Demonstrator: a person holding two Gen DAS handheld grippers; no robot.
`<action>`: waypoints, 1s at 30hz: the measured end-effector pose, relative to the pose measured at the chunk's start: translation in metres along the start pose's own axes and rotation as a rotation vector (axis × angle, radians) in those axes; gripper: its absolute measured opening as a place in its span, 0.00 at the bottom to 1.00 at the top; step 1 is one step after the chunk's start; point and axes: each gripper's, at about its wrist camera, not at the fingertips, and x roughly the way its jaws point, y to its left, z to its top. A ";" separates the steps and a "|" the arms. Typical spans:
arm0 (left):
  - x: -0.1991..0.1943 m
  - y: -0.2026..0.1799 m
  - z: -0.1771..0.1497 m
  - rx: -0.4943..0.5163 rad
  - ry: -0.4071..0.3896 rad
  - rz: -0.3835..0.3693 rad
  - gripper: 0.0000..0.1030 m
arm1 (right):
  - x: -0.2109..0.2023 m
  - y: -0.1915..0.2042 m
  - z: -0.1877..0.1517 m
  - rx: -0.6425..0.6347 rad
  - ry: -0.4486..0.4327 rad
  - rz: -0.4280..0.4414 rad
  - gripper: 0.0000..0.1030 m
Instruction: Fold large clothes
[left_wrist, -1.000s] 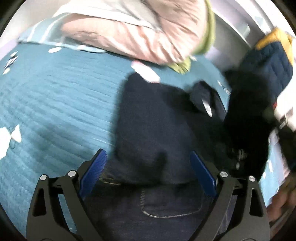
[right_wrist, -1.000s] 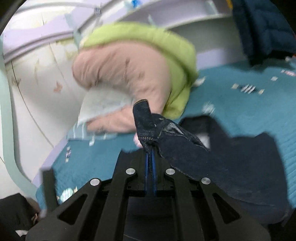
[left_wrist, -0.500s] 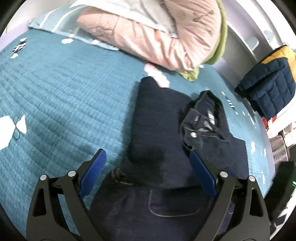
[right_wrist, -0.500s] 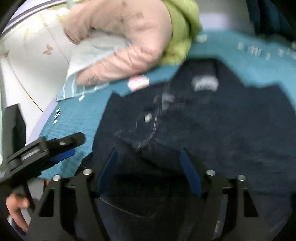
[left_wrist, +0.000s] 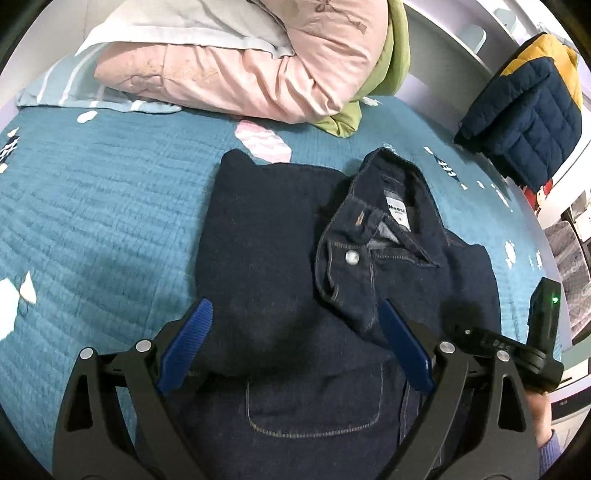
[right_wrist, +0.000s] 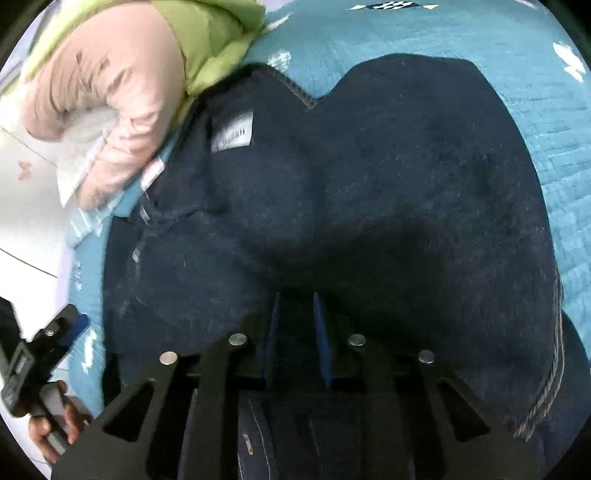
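Dark jeans (left_wrist: 280, 258) lie folded on the teal bedspread (left_wrist: 92, 206), near the middle of the bed, with the waistband, button and white label turned up on top. To the left of the jeans the bedspread runs bare to the bed's left edge, the widest free room in view. The far edge is taken by a pink quilt (left_wrist: 240, 66) with a green cover (left_wrist: 391, 55) under it, close to the jeans' far fold. At the far right corner a navy and yellow padded jacket (left_wrist: 528, 99) sits well apart from the jeans. The left gripper (left_wrist: 295, 345) hovers over the near part of the jeans, jaws wide, the blue pads touching nothing. The right gripper (right_wrist: 295, 321) is low over the jeans with its jaws narrow and closing; whether cloth is caught between the pads cannot be told, as they sit in shadow. A hand (right_wrist: 55, 421) holds the left gripper's handle at the bed's near left edge.
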 end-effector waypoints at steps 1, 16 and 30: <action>0.002 0.001 0.006 0.008 0.007 0.002 0.89 | -0.006 0.002 0.004 -0.016 0.012 0.012 0.20; 0.098 0.052 0.117 -0.070 0.225 0.140 0.89 | -0.051 -0.087 0.111 0.141 -0.060 -0.169 0.57; 0.142 0.032 0.114 0.024 0.327 0.194 0.72 | -0.011 -0.110 0.131 0.308 0.000 -0.110 0.43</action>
